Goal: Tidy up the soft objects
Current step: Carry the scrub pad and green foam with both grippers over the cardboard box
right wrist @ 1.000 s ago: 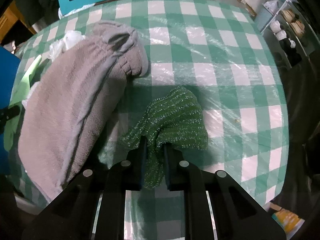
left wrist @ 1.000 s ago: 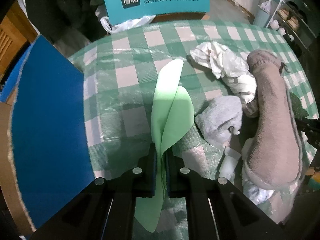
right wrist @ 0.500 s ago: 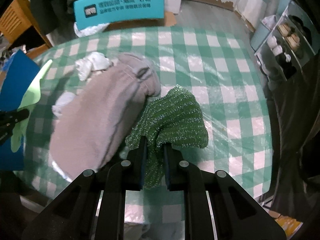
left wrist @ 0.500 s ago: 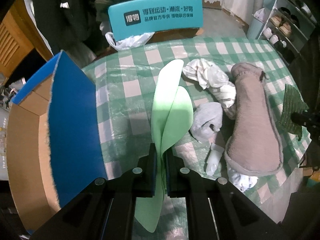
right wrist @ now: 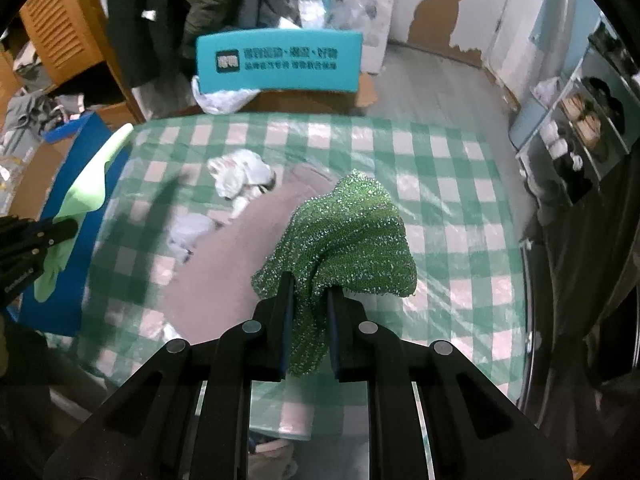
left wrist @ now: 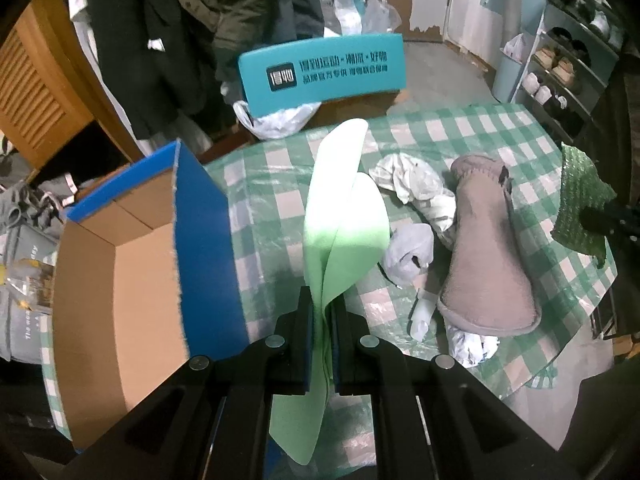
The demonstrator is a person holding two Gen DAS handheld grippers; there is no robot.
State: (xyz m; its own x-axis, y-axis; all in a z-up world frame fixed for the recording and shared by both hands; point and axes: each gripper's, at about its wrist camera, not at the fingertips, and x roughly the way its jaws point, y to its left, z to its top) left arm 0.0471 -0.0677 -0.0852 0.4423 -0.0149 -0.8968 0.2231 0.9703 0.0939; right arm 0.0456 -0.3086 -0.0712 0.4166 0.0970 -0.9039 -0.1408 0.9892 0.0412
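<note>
My left gripper (left wrist: 323,312) is shut on a thin light green cloth (left wrist: 344,216), which hangs folded above the checked table (left wrist: 272,184). In the right wrist view the same green cloth (right wrist: 86,196) shows at the far left. My right gripper (right wrist: 310,292) is shut on a sparkly dark green knitted cloth (right wrist: 348,240), lifted off the table (right wrist: 460,184); that knitted cloth (left wrist: 580,204) also appears at the right edge of the left wrist view. On the table lie a grey-brown fleece piece (left wrist: 488,248), a white crumpled cloth (left wrist: 412,176) and a pale grey cloth (left wrist: 408,252).
An open cardboard box (left wrist: 120,280) with blue outer walls stands at the table's left side. Behind the table a teal chair back (left wrist: 320,72) with printed text stands, a white plastic bag (left wrist: 276,120) below it. A shoe rack (left wrist: 568,64) is at the far right.
Both grippers have risen with their cloths, so the table looks smaller and farther. The box interior has come into the left wrist view. The knitted cloth now hangs clear of the table.
</note>
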